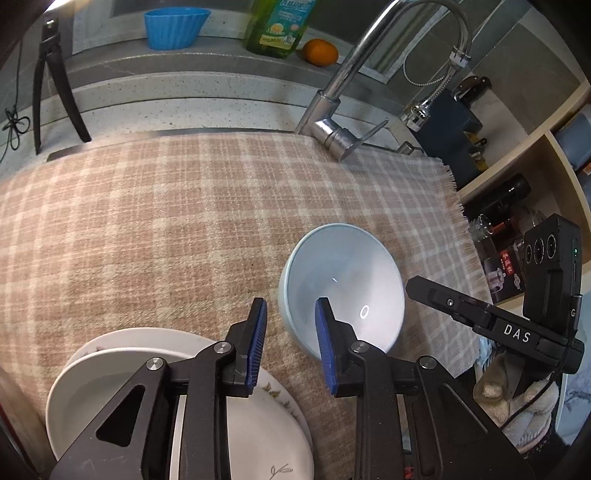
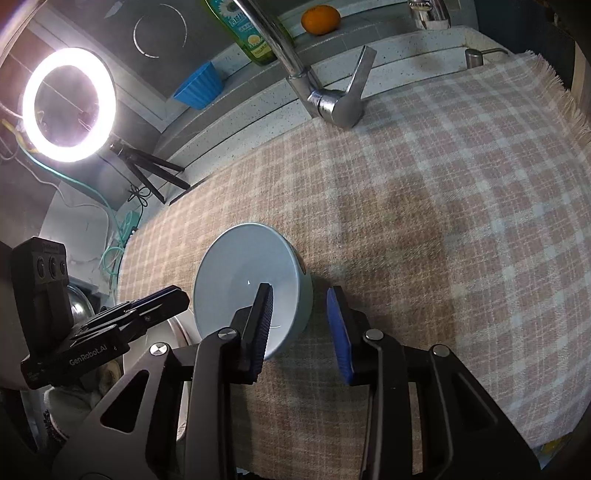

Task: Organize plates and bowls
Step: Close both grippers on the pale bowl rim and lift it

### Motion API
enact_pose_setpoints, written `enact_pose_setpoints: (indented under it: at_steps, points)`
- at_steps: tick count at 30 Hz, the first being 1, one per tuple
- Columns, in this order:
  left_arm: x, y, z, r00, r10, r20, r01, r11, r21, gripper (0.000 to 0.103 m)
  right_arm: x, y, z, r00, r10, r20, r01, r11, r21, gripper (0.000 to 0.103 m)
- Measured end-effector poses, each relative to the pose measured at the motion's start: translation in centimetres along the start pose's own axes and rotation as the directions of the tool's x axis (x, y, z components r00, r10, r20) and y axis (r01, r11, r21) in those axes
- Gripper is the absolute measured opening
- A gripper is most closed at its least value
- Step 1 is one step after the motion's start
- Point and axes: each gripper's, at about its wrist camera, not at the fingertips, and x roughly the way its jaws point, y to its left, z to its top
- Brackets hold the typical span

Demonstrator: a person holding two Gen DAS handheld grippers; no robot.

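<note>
A pale blue bowl sits upright on the checked cloth; it also shows in the right wrist view. My left gripper is open and empty, its right finger over the bowl's left rim, its left finger above a stack of white plates at the lower left. My right gripper is open, its jaws astride the bowl's right wall, one finger inside and one outside. The right gripper's body shows to the right of the bowl; the left gripper's body shows to its left.
A chrome tap stands at the cloth's far edge. Behind it are a blue cup, a green soap bottle and an orange. A ring light on a tripod stands left. Shelves with bottles are right.
</note>
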Motion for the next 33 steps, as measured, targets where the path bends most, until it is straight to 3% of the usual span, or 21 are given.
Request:
enact_pose_setpoints:
  at_steps: [7, 9, 17, 26, 33]
  points:
    - [1.0, 0.5, 0.4, 1.000, -0.002, -0.015, 0.001, 1.000, -0.021, 0.020, 1.2, -0.7, 0.0, 1.000, 0.008, -0.030, -0.008, 1.000, 0.016, 0.028]
    - [1.3, 0.6, 0.5, 1.000, -0.003, -0.021, 0.002, 1.000, -0.023, 0.019, 1.6, -0.7, 0.0, 0.999, 0.012, -0.039, -0.011, 1.000, 0.014, 0.021]
    - [2.0, 0.6, 0.3, 0.999, -0.015, -0.044, 0.015, 1.000, -0.013, 0.013, 2.5, -0.5, 0.0, 0.998, 0.009, -0.059, -0.008, 1.000, 0.010, 0.013]
    - [1.4, 0.2, 0.2, 0.999, -0.022, -0.038, 0.022, 1.000, 0.007, 0.013, 2.1, 0.2, 0.1, 0.999, 0.000, -0.043, 0.001, 1.000, 0.015, 0.012]
    - [-1.3, 0.0, 0.1, 0.999, -0.043, 0.014, 0.043, 0.999, 0.012, 0.013, 0.3, 1.9, 0.4, 1.000, 0.001, -0.013, -0.001, 1.000, -0.013, 0.012]
